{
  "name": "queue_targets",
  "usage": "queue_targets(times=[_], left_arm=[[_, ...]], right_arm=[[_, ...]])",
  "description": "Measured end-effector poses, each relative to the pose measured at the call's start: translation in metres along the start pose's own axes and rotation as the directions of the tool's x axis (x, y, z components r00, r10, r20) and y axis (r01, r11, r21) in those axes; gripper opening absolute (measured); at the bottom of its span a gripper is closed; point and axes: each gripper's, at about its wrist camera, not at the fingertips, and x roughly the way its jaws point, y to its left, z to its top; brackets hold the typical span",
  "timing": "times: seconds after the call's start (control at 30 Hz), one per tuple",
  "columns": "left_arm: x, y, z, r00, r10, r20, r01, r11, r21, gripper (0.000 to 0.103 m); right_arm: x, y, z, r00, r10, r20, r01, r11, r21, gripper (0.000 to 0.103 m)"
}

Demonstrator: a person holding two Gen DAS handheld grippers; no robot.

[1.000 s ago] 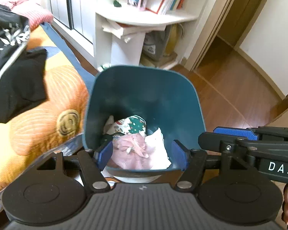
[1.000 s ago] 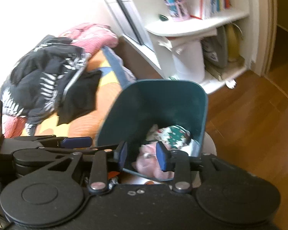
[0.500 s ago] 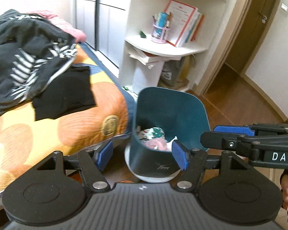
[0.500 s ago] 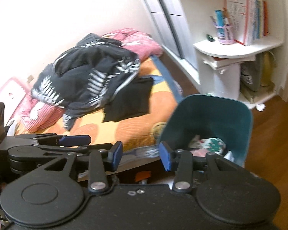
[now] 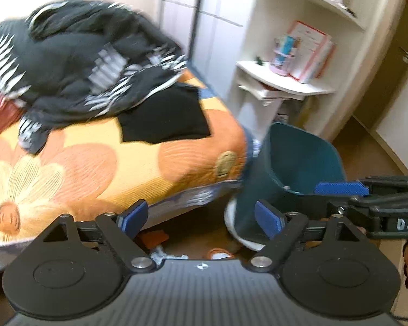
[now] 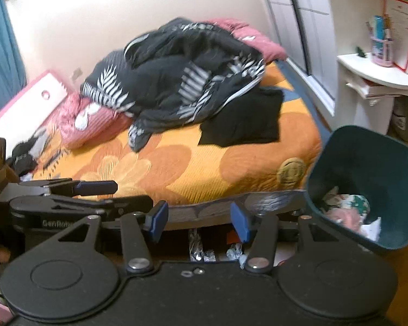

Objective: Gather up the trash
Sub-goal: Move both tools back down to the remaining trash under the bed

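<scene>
Teal trash bin (image 6: pixel 367 168), paper scraps inside, is seen at right of frame beside the orange bed (image 6: pixel 176 163). Left gripper (image 5: pixel 201 218) and right gripper (image 6: pixel 198 221): jaws opening wide, nothing held.

The left gripper (image 5: pixel 201 218) is black, with two round discs, silver screws, a ribbed middle plate and blue pads (image 5: pixel 268 218). The right gripper (image 6: pixel 198 218) looks the same and has blue pads (image 6: pixel 157 220) too. White letters "DAS" mark its side.
</scene>
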Motion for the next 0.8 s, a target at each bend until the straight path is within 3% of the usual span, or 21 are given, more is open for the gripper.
queue_targets(times=[0.2,0.43,0.57,0.8], left_arm=[[0.056,0.070,-0.036,0.993,0.085,-0.084,-0.095,0.988,-0.123,0.087],[0.131,0.140,-0.083,0.953,0.227,-0.203,-0.267,0.943,-0.199,0.087],[0.172,0.166,-0.108,0.936,0.230,-0.267,-0.298,0.921,-0.251,0.087],[0.256,0.187,-0.144,0.895,0.253,-0.367,-0.352,0.905,-0.237,0.087]], right_arm=[[0.078,0.012,-0.022,0.993,0.007,-0.121,-0.009,1.000,-0.015,0.052],[0.182,0.012,-0.056,0.974,-0.022,-0.227,0.000,0.995,-0.096,0.052],[0.239,0.005,-0.076,0.947,-0.029,-0.319,-0.006,0.994,-0.110,0.051],[0.332,-0.017,-0.116,0.882,-0.123,-0.454,0.049,0.984,-0.172,0.051]])
